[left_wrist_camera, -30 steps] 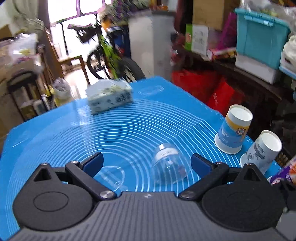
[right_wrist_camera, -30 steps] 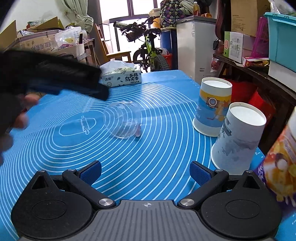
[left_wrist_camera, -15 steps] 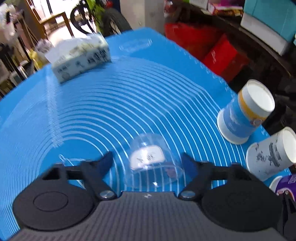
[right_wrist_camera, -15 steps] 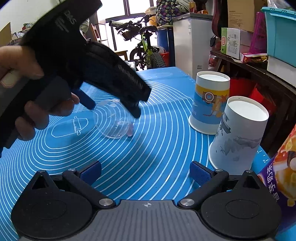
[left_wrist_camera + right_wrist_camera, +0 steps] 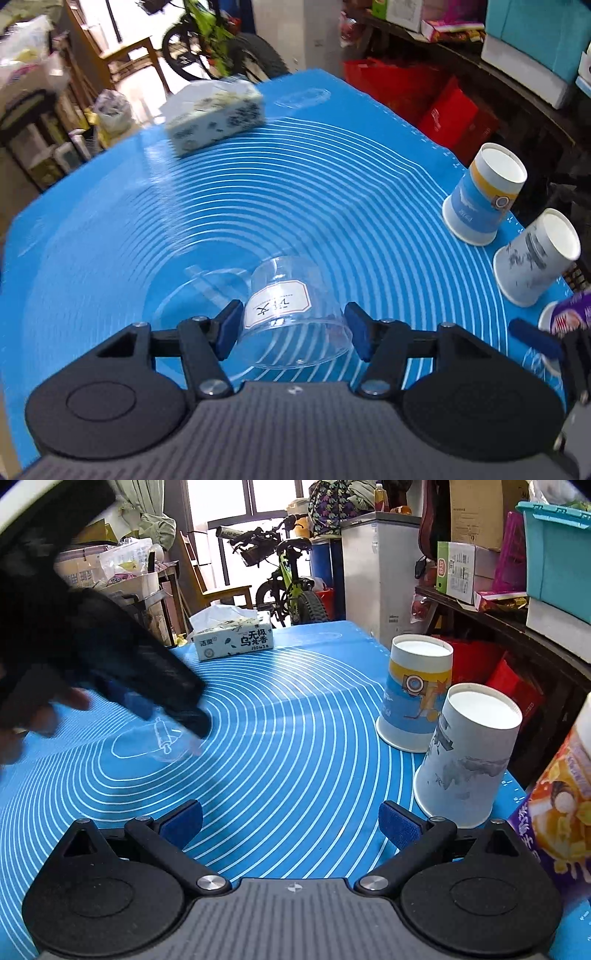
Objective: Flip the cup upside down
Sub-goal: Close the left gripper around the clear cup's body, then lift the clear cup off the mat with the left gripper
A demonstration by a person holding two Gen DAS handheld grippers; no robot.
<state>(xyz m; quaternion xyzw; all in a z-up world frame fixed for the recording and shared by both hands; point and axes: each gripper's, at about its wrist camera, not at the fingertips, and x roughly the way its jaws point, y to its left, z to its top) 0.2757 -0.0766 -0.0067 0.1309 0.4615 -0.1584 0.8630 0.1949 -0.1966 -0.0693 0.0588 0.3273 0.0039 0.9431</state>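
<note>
A clear plastic cup (image 5: 291, 314) with a white label lies on its side on the blue mat (image 5: 295, 206), mouth toward the camera. My left gripper (image 5: 291, 332) has its blue pads on both sides of the cup, touching or nearly touching its wall. In the right wrist view the left gripper (image 5: 184, 716) is a blurred black shape over the cup (image 5: 181, 747), which is mostly hidden. My right gripper (image 5: 291, 821) is open and empty above the mat's near part.
Two paper cups (image 5: 480, 199) (image 5: 535, 258) stand upside down at the mat's right edge, also in the right wrist view (image 5: 417, 694) (image 5: 469, 760). A tissue box (image 5: 218, 118) lies at the far side. A snack package (image 5: 561, 805) is at the right.
My left gripper has moved down and forward over the clear cup and its jaws have narrowed around it. The right gripper has stayed in place, open.
</note>
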